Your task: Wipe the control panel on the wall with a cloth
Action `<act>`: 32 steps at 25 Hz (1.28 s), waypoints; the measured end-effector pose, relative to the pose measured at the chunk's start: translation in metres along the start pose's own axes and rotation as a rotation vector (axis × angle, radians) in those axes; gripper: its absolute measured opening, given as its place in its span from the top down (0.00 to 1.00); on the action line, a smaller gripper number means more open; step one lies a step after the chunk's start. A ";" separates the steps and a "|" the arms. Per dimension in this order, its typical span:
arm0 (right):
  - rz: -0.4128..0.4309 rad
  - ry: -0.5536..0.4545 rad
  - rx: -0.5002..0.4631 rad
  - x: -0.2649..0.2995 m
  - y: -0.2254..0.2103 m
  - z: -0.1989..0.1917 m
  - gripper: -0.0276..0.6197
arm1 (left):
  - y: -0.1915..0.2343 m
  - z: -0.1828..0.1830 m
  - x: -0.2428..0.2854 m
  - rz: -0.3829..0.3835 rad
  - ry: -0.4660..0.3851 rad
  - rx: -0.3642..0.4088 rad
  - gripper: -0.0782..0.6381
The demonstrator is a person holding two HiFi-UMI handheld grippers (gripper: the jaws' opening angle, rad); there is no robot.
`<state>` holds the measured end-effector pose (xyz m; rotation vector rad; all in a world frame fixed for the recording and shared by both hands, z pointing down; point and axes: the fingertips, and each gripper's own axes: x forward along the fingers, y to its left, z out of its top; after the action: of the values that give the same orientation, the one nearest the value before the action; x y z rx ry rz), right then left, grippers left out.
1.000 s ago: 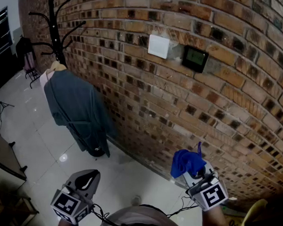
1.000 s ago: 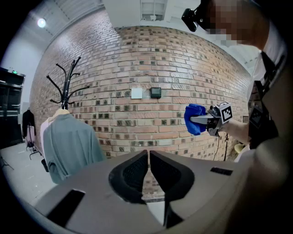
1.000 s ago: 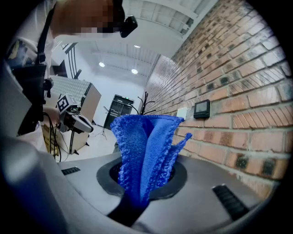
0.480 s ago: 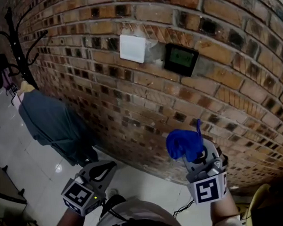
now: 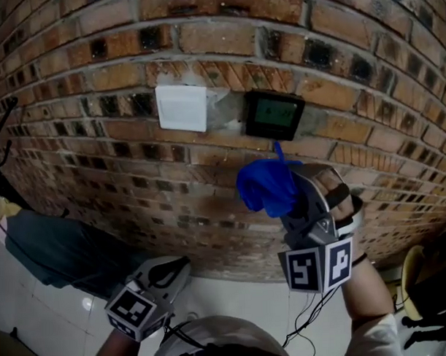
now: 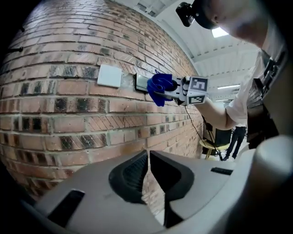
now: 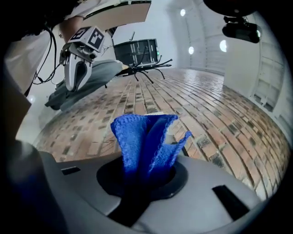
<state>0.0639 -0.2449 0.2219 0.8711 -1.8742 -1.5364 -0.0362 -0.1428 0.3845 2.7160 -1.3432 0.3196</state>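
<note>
The curved red-brown brick wall (image 5: 98, 163) filled the head view. A dark grey-blue coat (image 5: 57, 249) hung low at the left. The right gripper (image 5: 286, 202) was raised toward the wall, its jaws pinching a bunched blue microfibre cloth (image 5: 266, 188). The left gripper (image 5: 175, 267) hung low, jaws pressed together on nothing. The cloth sat just below the black rectangular control panel with a greenish display (image 5: 274, 115); whether they touched could not be told. A white square plastic plate (image 5: 181, 108) was mounted just left of the panel.

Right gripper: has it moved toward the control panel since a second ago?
Yes. The right gripper has risen toward the control panel; its blue cloth now sits just below it.
</note>
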 end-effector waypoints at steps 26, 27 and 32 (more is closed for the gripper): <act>-0.241 0.215 -0.156 0.033 -0.135 0.006 0.82 | 0.048 -0.026 -0.003 -0.149 -0.019 -0.054 0.88; -0.253 0.217 -0.154 0.029 -0.136 0.007 0.82 | 0.047 -0.025 -0.002 -0.145 -0.025 -0.054 0.88; -0.207 0.207 -0.127 0.018 -0.093 0.008 0.82 | 0.044 -0.022 -0.003 -0.129 -0.029 -0.068 0.88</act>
<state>0.0590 -0.2658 0.1293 1.1469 -1.5626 -1.5992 -0.0762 -0.1639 0.4046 2.7441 -1.1557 0.2200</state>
